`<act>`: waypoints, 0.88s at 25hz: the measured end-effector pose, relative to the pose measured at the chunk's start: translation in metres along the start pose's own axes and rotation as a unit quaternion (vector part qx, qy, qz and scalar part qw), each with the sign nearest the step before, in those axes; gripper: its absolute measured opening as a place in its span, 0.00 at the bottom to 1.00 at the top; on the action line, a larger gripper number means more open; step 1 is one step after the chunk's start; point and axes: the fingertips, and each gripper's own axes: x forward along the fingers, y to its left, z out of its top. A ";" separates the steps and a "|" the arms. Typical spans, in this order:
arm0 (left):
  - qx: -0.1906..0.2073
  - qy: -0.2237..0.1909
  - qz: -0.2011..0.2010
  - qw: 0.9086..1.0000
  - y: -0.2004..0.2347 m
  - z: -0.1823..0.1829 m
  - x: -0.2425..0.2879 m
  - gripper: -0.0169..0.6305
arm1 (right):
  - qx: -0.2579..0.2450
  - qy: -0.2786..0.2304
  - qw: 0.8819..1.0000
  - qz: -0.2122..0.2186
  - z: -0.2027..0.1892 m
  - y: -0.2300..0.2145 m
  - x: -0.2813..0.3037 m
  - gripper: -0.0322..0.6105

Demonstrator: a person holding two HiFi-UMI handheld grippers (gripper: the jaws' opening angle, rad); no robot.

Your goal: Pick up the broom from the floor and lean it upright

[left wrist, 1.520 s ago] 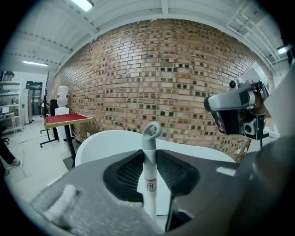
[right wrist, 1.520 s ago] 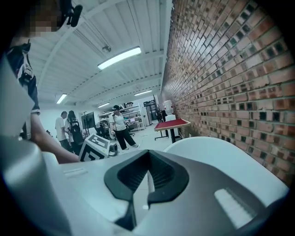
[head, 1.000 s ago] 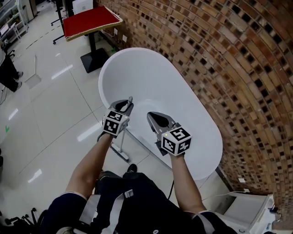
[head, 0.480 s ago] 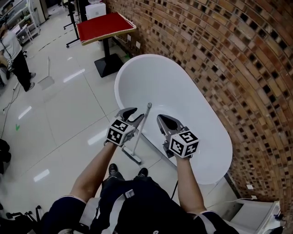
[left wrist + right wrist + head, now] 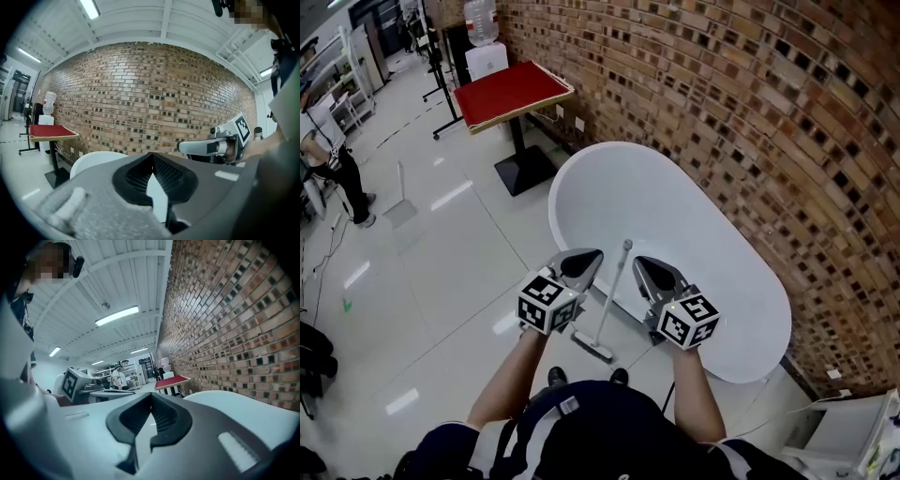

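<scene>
1. Claw state. The left gripper is closing down fully. In the left gripper view its ribbed pads meet at the tip with nothing between them. The right gripper is also shut and empty, as the right gripper view shows. You are holding nothing.

2. Position of the broom. It stands free in the gap between your two claws and touches neither. It lies to the right of the left claw and to the left of the right claw. Both tips are just beside the handle, and neither is clearly the nearer.

3. Long axis. The handle runs steeply up. The broom head sits on the floor on your side, just ahead of your feet. The top of the handle tilts away from you, toward the white bathtub. The handle appears to rest on the tub's near rim, but the contact point itself is too small to confirm.

4. Beyond the tub stands the brick wall. Farther off to the left is a red-topped table.

5. Judgement. The lean looks complete. Any next move depends on that narrow gap. Draw both claws straight back toward you, parallel to each other. Do not swing either one inward, because a sideways touch on the handle could slide it along the smooth rim and drop it.
</scene>
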 end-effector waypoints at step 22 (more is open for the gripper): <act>-0.008 0.015 -0.079 0.997 -0.022 0.013 -0.011 0.03 | -0.037 -0.015 0.999 -0.032 0.031 0.019 0.002 0.05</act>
